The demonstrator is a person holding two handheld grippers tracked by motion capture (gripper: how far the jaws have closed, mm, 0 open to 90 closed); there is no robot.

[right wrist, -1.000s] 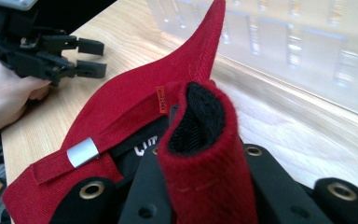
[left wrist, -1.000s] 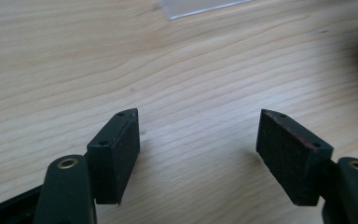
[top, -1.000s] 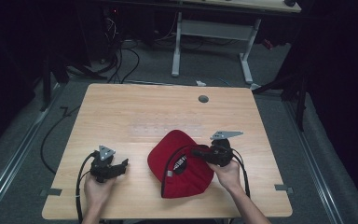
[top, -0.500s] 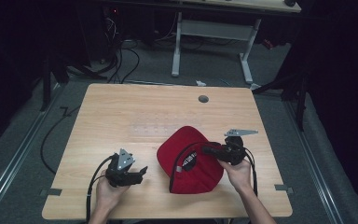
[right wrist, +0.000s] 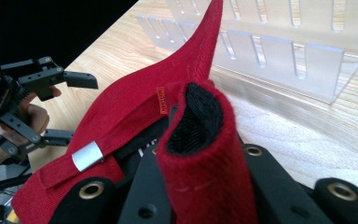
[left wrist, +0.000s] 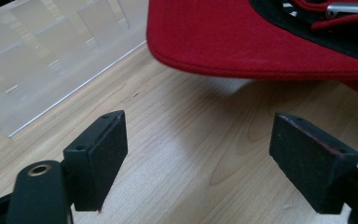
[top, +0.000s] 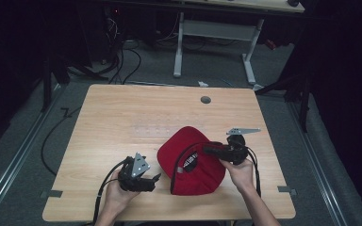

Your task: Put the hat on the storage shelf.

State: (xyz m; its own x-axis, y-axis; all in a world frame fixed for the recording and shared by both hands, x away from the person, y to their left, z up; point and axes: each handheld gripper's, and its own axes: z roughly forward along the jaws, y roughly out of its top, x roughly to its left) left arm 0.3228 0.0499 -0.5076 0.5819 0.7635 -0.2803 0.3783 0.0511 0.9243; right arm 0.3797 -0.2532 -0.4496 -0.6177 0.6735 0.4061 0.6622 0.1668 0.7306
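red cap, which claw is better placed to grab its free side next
Left. The left claw stands open and empty beside the red cap, its brim just ahead in the left gripper view. The right claw is shut on the cap's back edge.

The cap (top: 195, 157) is red with a black lining. The table (top: 122, 117) is pale wood-grain; the jaws are black.
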